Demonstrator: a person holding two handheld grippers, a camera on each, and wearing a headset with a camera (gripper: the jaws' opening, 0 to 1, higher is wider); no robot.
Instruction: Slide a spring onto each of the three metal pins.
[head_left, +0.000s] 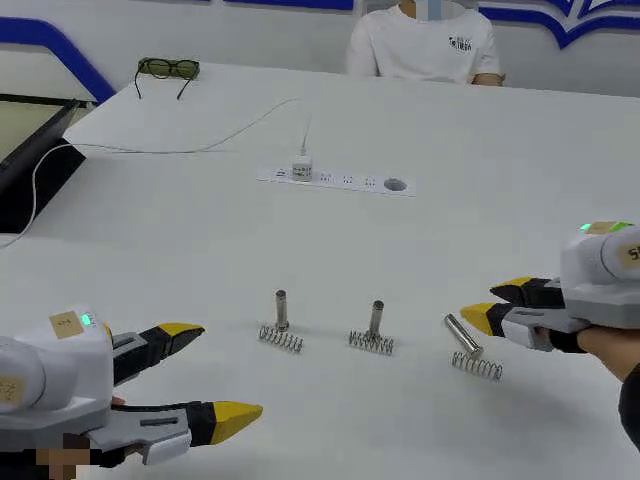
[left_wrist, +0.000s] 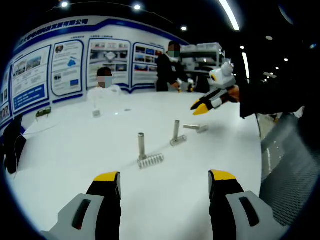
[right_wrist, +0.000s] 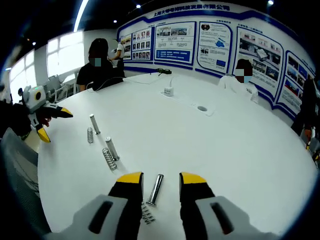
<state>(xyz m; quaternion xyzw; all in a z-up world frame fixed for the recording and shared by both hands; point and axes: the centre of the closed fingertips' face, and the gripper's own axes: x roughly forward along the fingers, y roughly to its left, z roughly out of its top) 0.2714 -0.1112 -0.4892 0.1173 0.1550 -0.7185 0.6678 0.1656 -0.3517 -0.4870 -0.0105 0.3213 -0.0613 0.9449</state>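
Three metal pins stand in a row on the white table, each with a loose spring lying beside it. The left pin (head_left: 281, 309) and middle pin (head_left: 376, 318) are upright, with springs (head_left: 281, 339) (head_left: 371, 343) at their bases. The right pin (head_left: 463, 335) lies on its side next to its spring (head_left: 476, 366). My right gripper (head_left: 490, 302) is open just right of that pin. In the right gripper view the pin (right_wrist: 155, 189) lies in line between the open gripper (right_wrist: 161, 178) tips. My left gripper (head_left: 212, 372) is open, short of the left pin (left_wrist: 142, 145).
A power strip (head_left: 335, 181) with a plugged charger and cable lies mid-table. Sunglasses (head_left: 167, 69) rest at the far left. A person in a white shirt (head_left: 422, 42) sits at the far side. The table's left edge (head_left: 40, 150) borders a dark drop.
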